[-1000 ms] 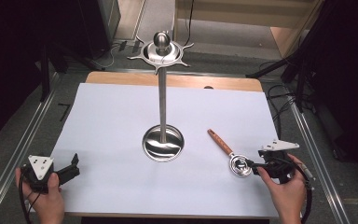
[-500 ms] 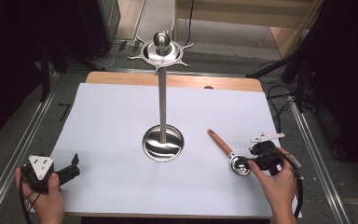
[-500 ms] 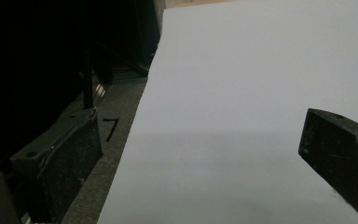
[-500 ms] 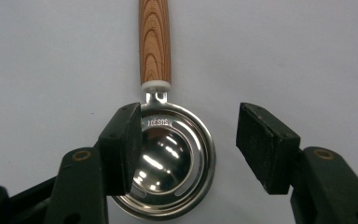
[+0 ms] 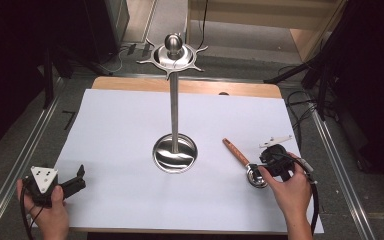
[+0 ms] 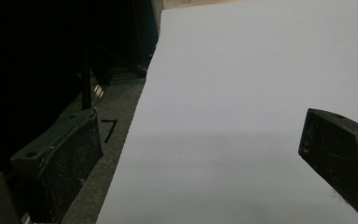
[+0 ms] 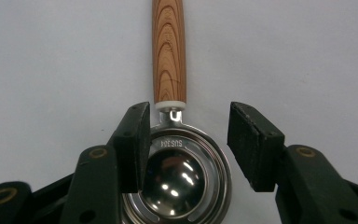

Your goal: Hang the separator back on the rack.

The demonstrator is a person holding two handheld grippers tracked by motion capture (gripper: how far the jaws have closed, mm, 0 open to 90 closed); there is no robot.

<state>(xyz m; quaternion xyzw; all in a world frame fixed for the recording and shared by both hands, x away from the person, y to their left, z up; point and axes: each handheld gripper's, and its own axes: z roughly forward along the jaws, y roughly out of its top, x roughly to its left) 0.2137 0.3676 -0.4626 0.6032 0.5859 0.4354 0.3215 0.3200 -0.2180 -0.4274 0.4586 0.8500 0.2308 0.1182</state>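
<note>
— How is the steel strainer with the wood-grain handle [image 5: 244,161] laid out?

— It is seen lying flat on the white sheet covering the counter [image 5: 120,125], right of the tall steel stand with a round dished base [image 5: 174,153]. Its long axis is set diagonally: the handle is pointed away and to the left, the round bowl toward the person.

— And the right hand-held gripper [image 7: 189,140]?

— It is held released, its jaws spread either side of the bowl's rim near the handle joint, with the left jaw just at the rim.

— The left hand-held gripper [image 5: 75,181]?

— Also spread wide, over the sheet's near-left edge, nothing between its jaws.

— Counts?

— One strainer, one stand, two grippers are counted.
</note>
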